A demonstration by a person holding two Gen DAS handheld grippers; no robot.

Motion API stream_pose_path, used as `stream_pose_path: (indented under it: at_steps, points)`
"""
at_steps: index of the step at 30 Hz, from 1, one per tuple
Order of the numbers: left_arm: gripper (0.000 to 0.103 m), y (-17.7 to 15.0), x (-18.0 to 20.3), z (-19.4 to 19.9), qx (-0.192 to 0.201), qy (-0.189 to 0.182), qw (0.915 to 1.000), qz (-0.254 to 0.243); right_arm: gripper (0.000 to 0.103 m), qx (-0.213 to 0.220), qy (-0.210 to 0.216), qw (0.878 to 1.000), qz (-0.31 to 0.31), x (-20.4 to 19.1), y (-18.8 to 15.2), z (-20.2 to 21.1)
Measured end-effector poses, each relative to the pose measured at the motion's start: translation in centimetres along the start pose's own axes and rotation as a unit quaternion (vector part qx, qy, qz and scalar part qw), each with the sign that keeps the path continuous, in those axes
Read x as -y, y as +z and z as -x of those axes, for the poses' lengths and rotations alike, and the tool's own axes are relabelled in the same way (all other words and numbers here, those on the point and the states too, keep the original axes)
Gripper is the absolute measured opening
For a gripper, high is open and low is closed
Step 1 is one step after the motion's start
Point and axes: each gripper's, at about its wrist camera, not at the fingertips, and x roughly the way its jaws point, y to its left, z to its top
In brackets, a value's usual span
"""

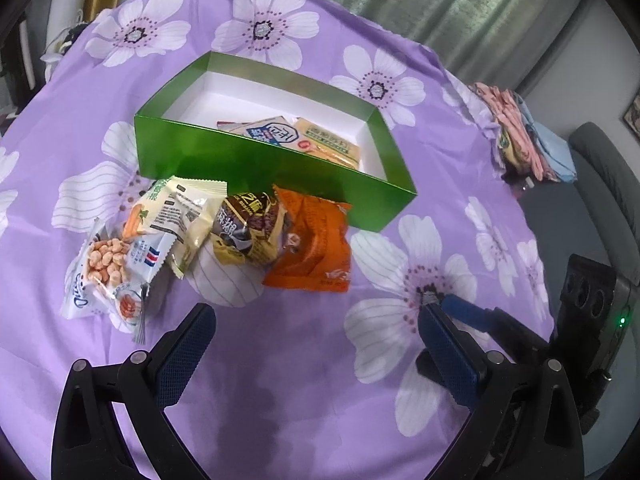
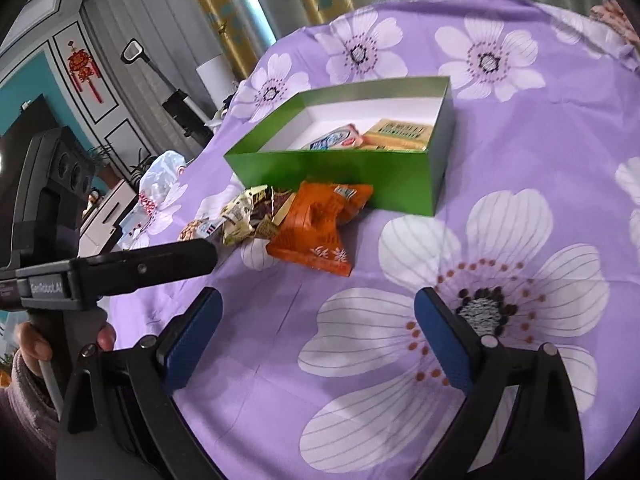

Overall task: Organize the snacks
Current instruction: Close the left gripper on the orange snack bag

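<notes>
A green box [image 1: 256,164] with a white inside stands open on the purple flowered cloth [image 1: 280,380]. It holds a blue-and-white packet [image 1: 276,132] and a yellow packet [image 1: 332,144]. Just in front of it lies a heap of snacks: an orange packet [image 1: 316,248], a dark brown packet [image 1: 248,232], a cream packet [image 1: 180,212] and a peanut packet [image 1: 112,268]. My left gripper [image 1: 316,316] is open and empty, just short of the heap. My right gripper [image 2: 318,300] is also open and empty, further right, with the orange packet [image 2: 320,224] ahead of it.
A pile of folded clothes [image 1: 520,132] sits at the table's far right edge, with a grey chair [image 1: 600,184] beyond it. A clear plastic bag [image 2: 160,176] lies at the left edge. A hand [image 2: 36,344] holds the left gripper's handle.
</notes>
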Motion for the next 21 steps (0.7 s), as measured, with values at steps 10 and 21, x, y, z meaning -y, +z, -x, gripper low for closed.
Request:
stream_pose_path:
  at_steps: [10,21]
  points:
    - [0.101,1.3,0.2,-2.9,0.005,-0.016,0.9991,-0.038,0.097,-0.012,0.038,0.999,-0.002,0.8,0.2,-3.2]
    - [0.085,2.6,0.4,-5.6,-0.018,-0.037,0.9982,-0.043,0.083,-0.034,0.06,0.998,0.009,1.3,2.1,-6.8]
